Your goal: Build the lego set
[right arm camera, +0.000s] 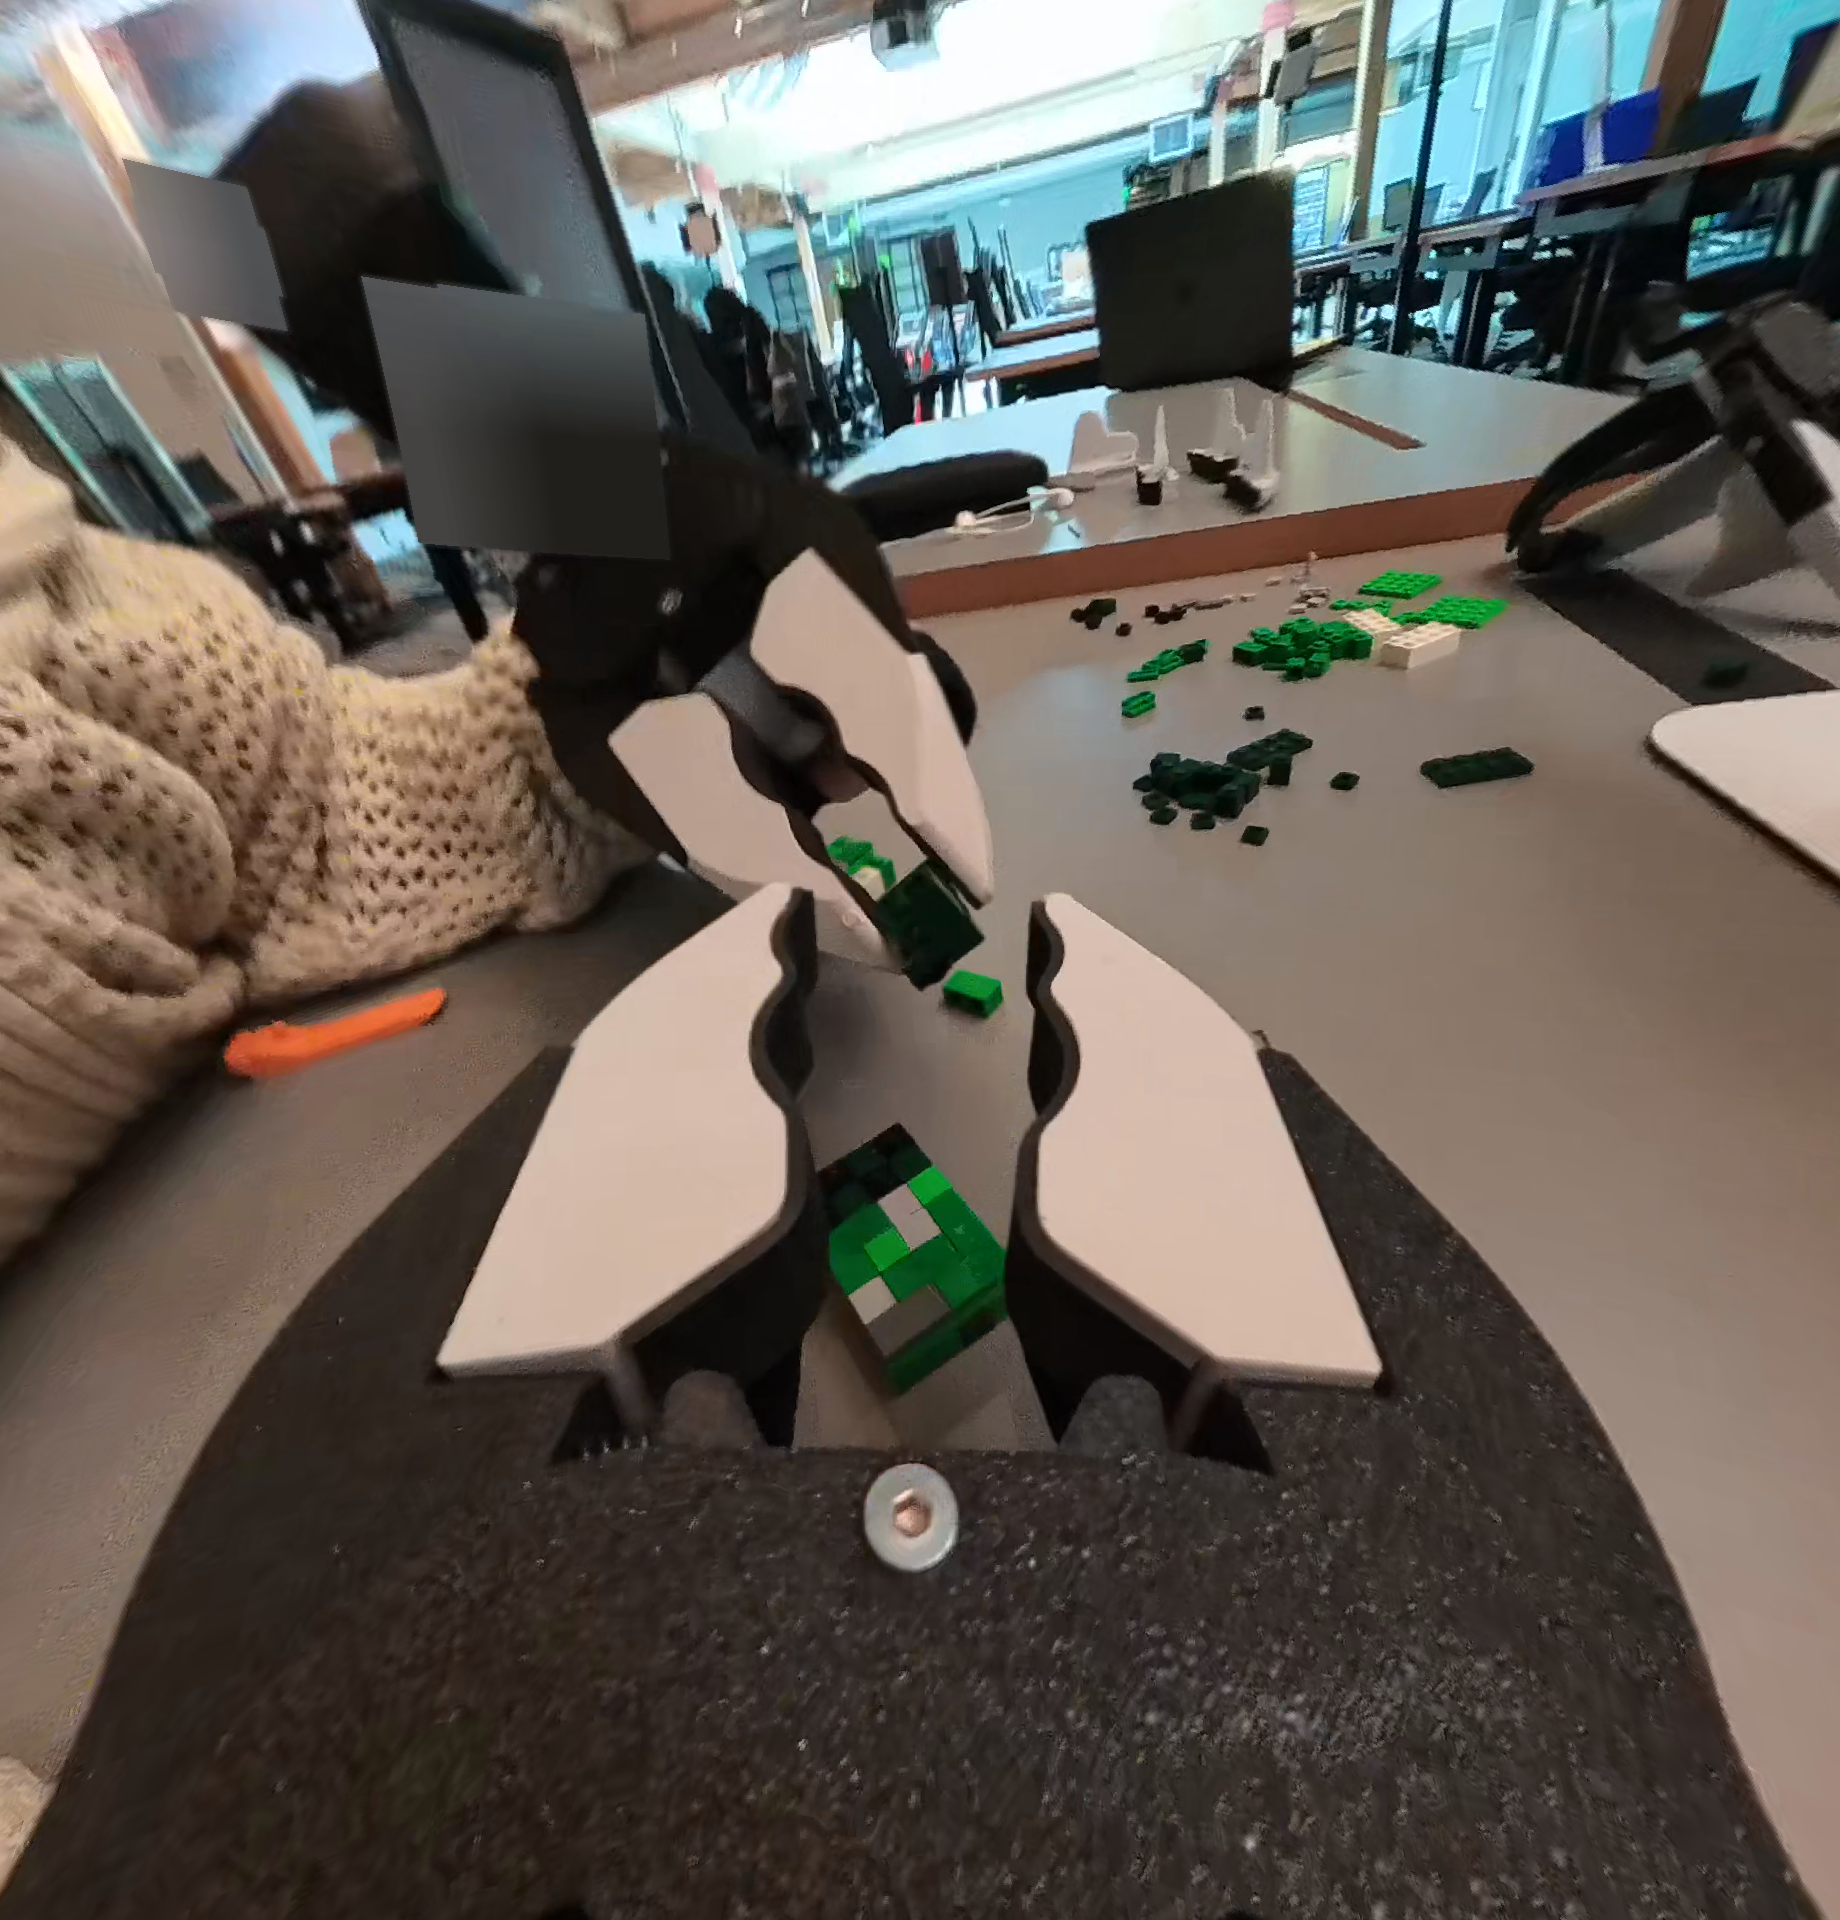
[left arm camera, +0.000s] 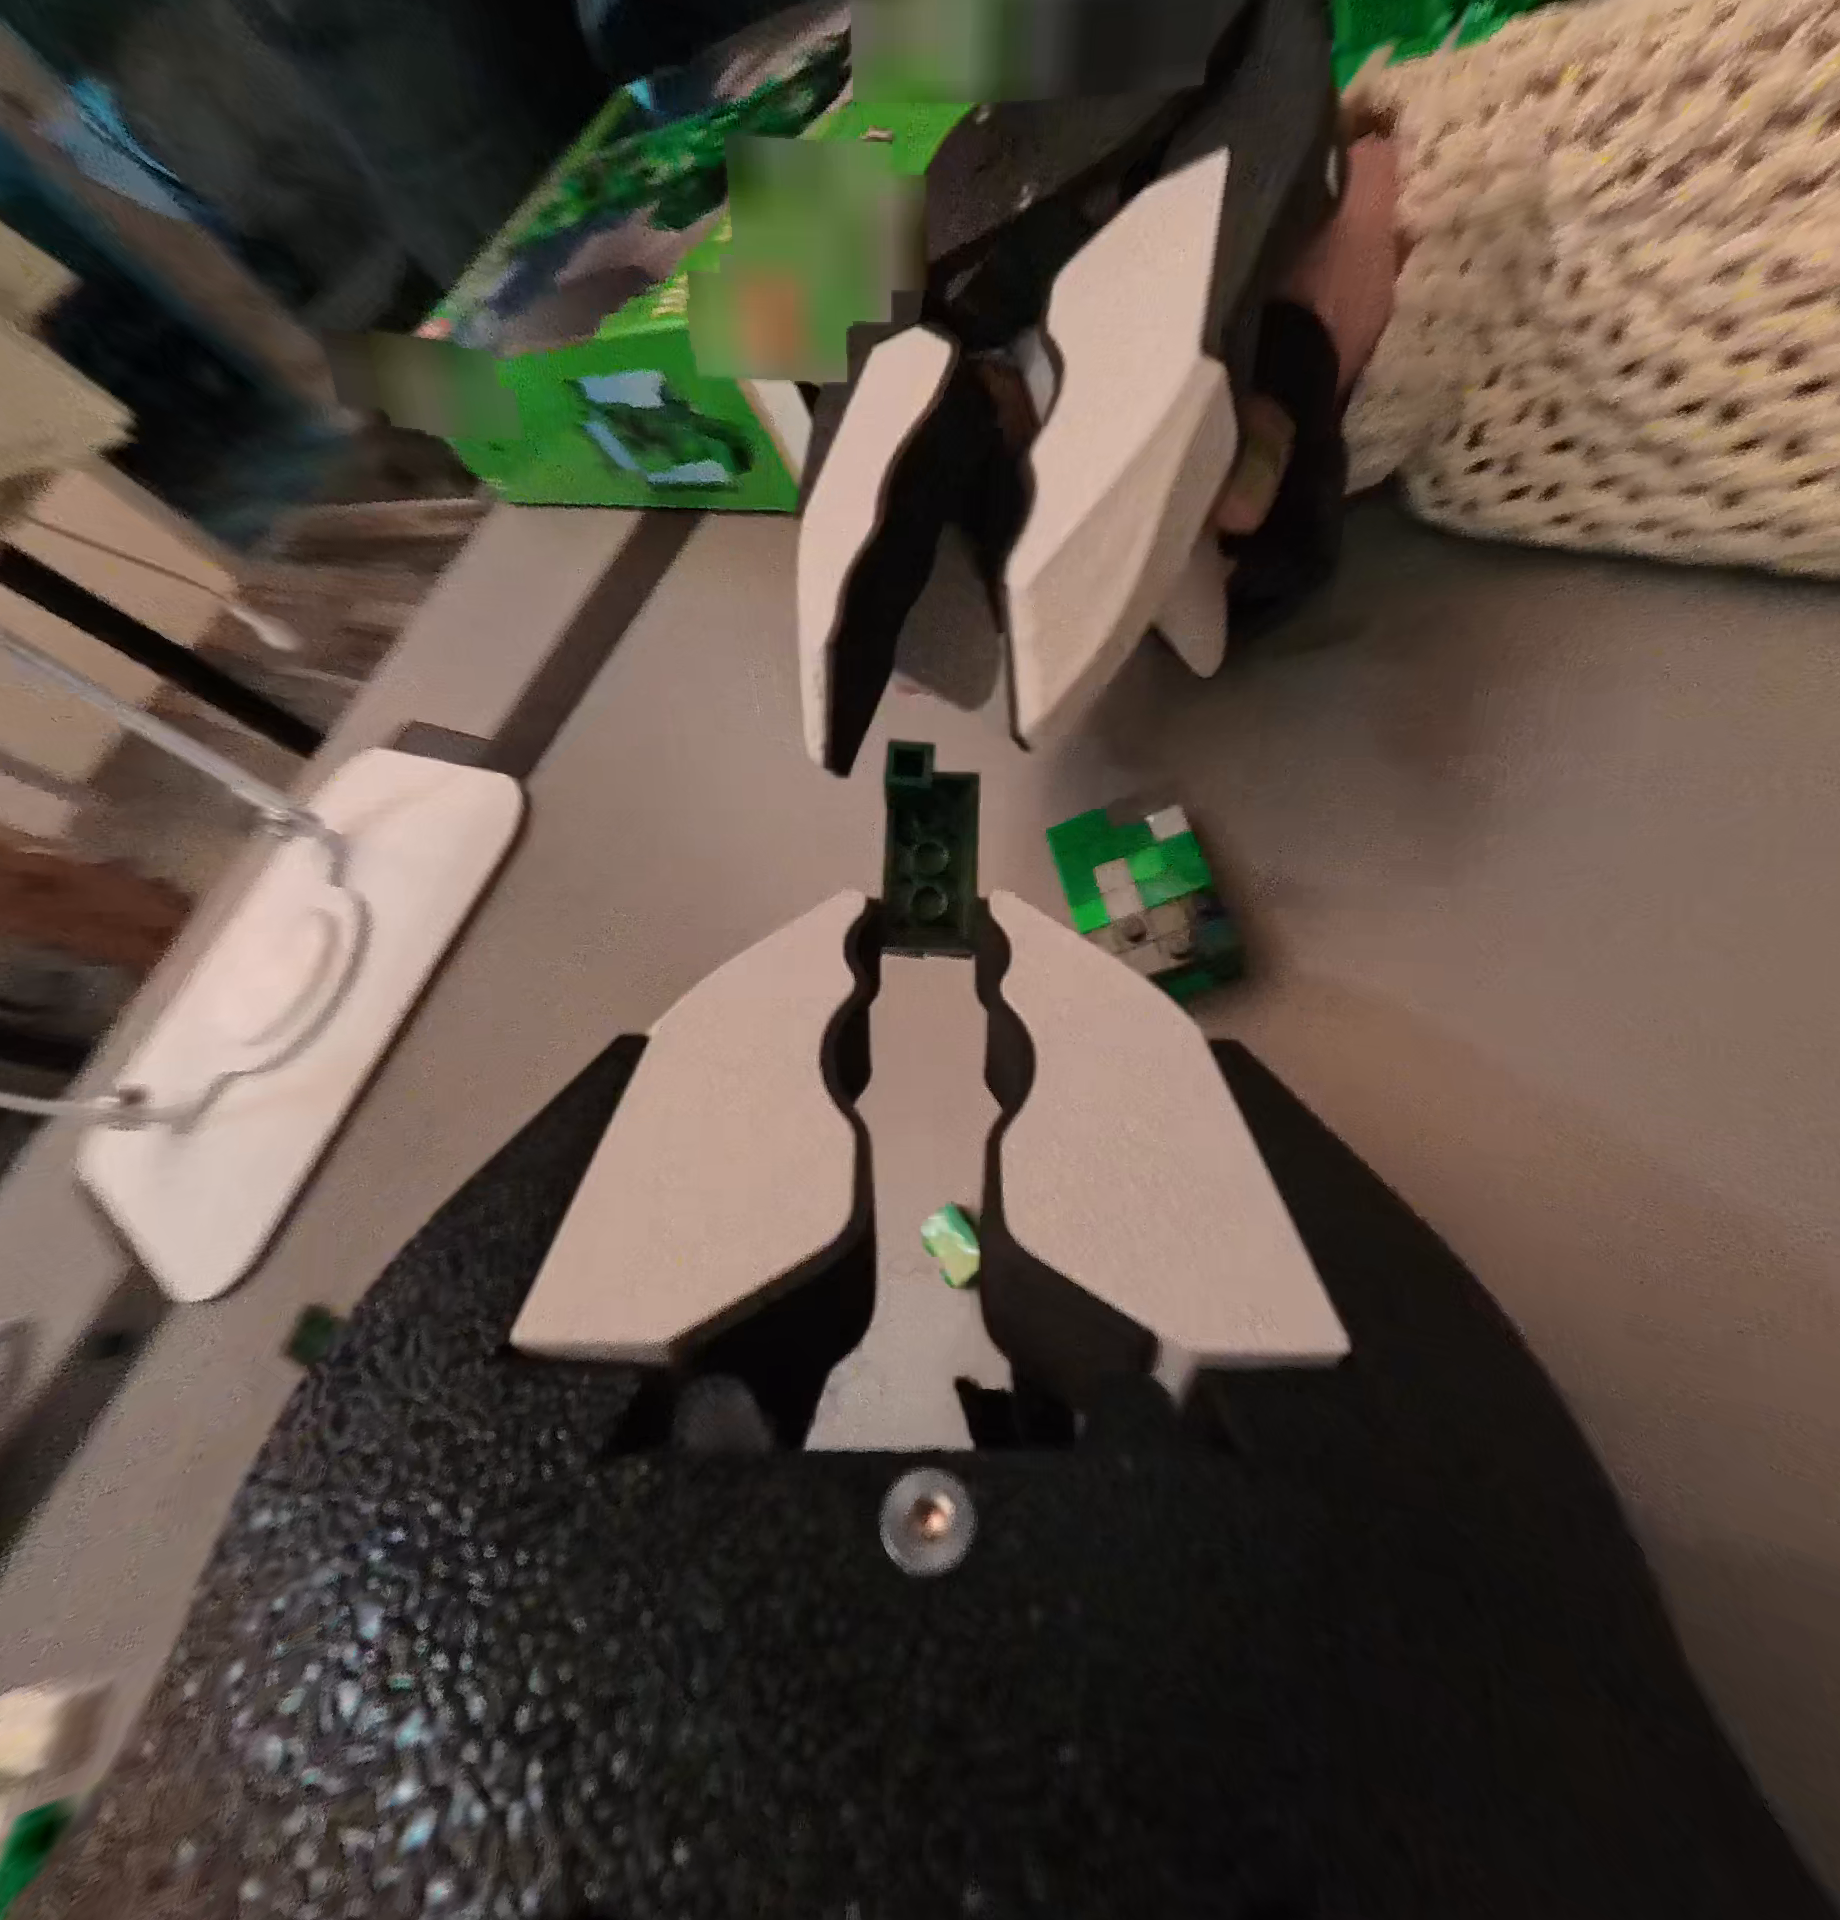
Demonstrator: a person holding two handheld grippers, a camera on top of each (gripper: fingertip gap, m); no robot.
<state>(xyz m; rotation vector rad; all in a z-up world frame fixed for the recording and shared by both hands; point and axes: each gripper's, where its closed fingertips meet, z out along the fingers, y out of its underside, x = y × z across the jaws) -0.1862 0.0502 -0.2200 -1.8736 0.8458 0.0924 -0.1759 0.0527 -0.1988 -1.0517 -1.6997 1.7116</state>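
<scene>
My left gripper point(left arm camera: 931, 914) is shut on a dark green brick piece point(left arm camera: 929, 862) that sticks out past its fingertips, studs showing. My right gripper point(left arm camera: 937, 727) faces it from the far side, open and empty, its tips just short of the piece's end. In the right wrist view my right gripper point(right arm camera: 921, 914) is open, and the left gripper point(right arm camera: 926, 920) holds the dark green piece point(right arm camera: 931, 930) just beyond its tips. A green, white and grey cube build point(right arm camera: 916, 1257) sits on the grey table point(right arm camera: 1311, 1039) under the right fingers; it also shows in the left wrist view point(left arm camera: 1144, 899).
A small green brick point(right arm camera: 973, 992) lies near the held piece. Loose green bricks point(right arm camera: 1300, 644), dark green bricks point(right arm camera: 1217, 779) and white bricks point(right arm camera: 1415, 639) lie farther off. An orange tool point(right arm camera: 334, 1029) lies by a knit sleeve point(right arm camera: 116, 831). A green box point(left arm camera: 625, 416) and white stand base point(left arm camera: 303, 1018) are left. Less than 4 cm separates the two grippers' tips.
</scene>
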